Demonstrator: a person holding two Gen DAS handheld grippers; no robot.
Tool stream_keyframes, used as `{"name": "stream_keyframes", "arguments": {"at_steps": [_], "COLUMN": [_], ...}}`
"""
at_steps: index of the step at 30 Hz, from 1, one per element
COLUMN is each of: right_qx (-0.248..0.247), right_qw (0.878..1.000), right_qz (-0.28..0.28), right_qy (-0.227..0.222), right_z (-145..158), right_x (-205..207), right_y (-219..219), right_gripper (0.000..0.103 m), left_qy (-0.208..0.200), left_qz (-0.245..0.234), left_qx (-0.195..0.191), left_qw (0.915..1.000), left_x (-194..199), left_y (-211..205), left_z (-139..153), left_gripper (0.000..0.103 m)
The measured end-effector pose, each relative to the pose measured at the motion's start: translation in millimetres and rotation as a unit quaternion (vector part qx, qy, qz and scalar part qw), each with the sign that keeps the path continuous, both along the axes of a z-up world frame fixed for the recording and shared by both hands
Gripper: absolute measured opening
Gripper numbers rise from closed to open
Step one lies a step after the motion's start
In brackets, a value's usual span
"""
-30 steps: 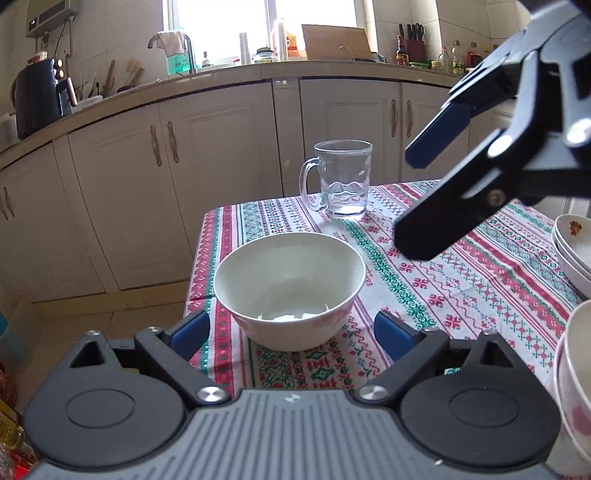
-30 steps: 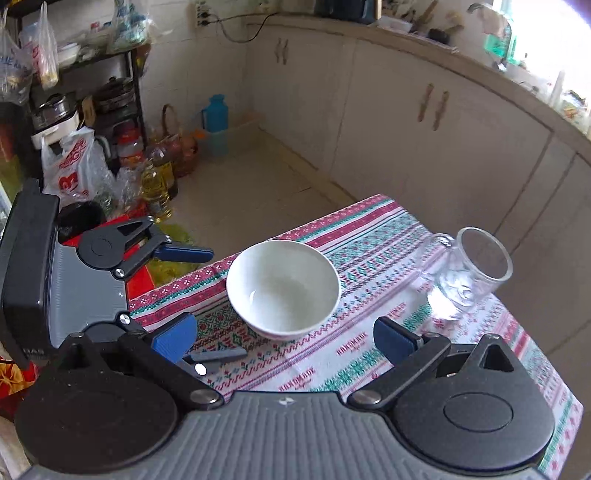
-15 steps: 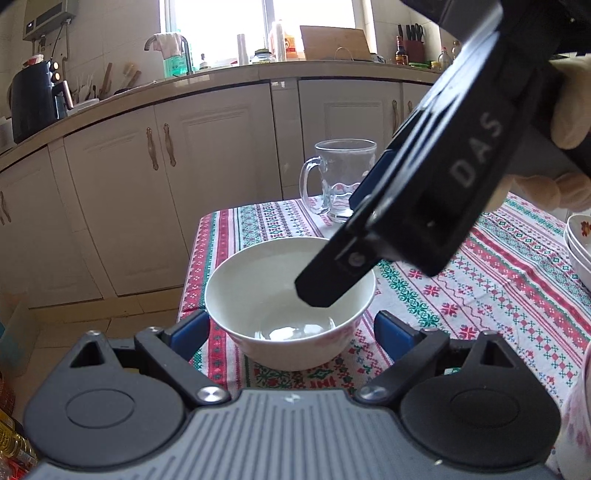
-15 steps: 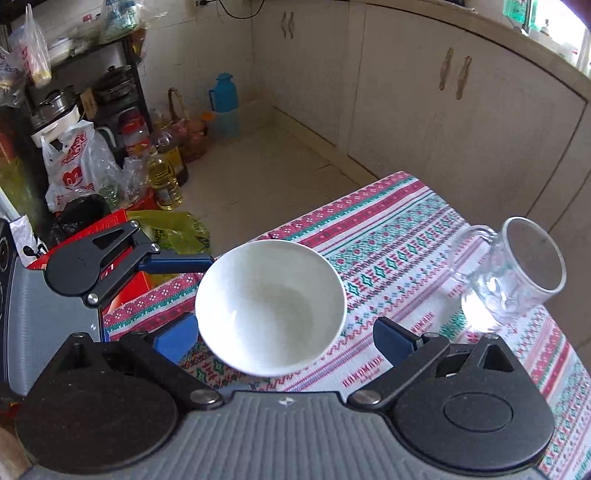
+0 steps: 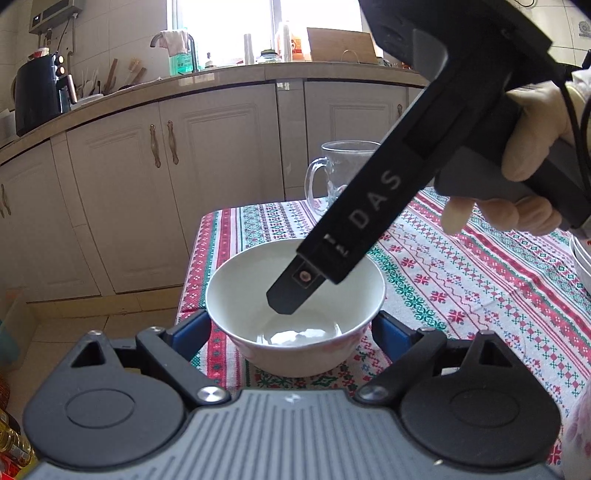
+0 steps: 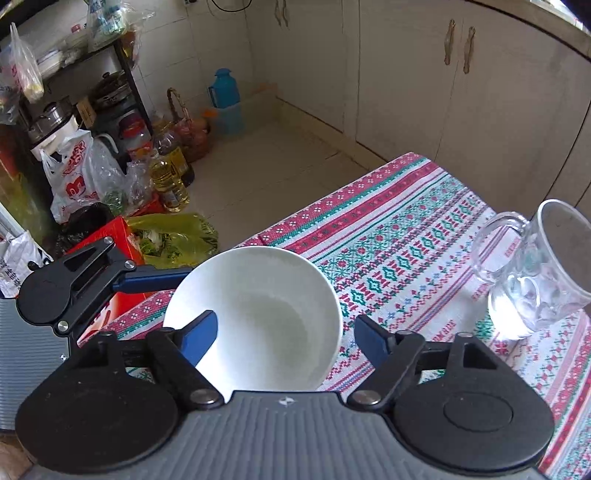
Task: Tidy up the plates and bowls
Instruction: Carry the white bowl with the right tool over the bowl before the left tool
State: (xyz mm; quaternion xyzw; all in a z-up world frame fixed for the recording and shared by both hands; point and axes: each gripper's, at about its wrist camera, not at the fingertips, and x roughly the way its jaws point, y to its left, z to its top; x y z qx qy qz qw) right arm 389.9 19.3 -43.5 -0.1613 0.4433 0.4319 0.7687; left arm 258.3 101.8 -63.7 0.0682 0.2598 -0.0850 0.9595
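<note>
Left gripper [image 5: 291, 328] wide around bowl [image 5: 295, 306], steadying it, not squeezing. Right gripper [image 6: 284, 339] jaws just been closing over bowl's rim, not pinching yet, probably for lifting.

Daylight pours in through the window [image 5: 225, 26] above the counter, blown out to pure white, nothing readable beyond the glass. The white bowl [image 5: 295, 314] catches a soft sheen on its floor, and the glass mug [image 6: 532, 273] throws a bright glint onto the tablecloth [image 6: 399, 251]. Both views bend hard at the edges, cabinet lines curving, corners going dark. Focus is crisp on the table; the shelf clutter sits dimmer.
</note>
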Motion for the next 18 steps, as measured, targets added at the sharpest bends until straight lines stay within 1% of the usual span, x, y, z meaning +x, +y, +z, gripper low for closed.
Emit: {"name": "stream_keyframes", "arguments": {"at_steps": [1, 8, 15, 18], "right_qx": [0.001, 0.008, 0.009, 0.009], "right_qw": [1.0, 1.0, 1.0, 1.0], "right_qz": [-0.001, 0.002, 0.007, 0.007], "right_qy": [0.0, 0.007, 0.009, 0.009], "right_z": [-0.7, -4.5, -6.0, -5.6], "right_x": [0.8, 5.2, 4.9, 5.1], "right_y": [0.4, 2.0, 5.3, 5.6], "right_gripper": [0.079, 0.078, 0.077, 0.077], "left_qy": [0.0, -0.003, 0.009, 0.006], "left_qz": [0.0, -0.002, -0.005, -0.007], "left_qx": [0.001, 0.003, -0.018, -0.014], "left_qw": [1.0, 1.0, 0.9998, 0.9999], "left_x": [0.4, 2.5, 6.8, 6.1], "left_y": [-0.4, -1.6, 3.9, 2.6], "left_z": [0.1, -1.0, -2.7, -3.4], "left_gripper": [0.093, 0.093, 0.093, 0.093]}}
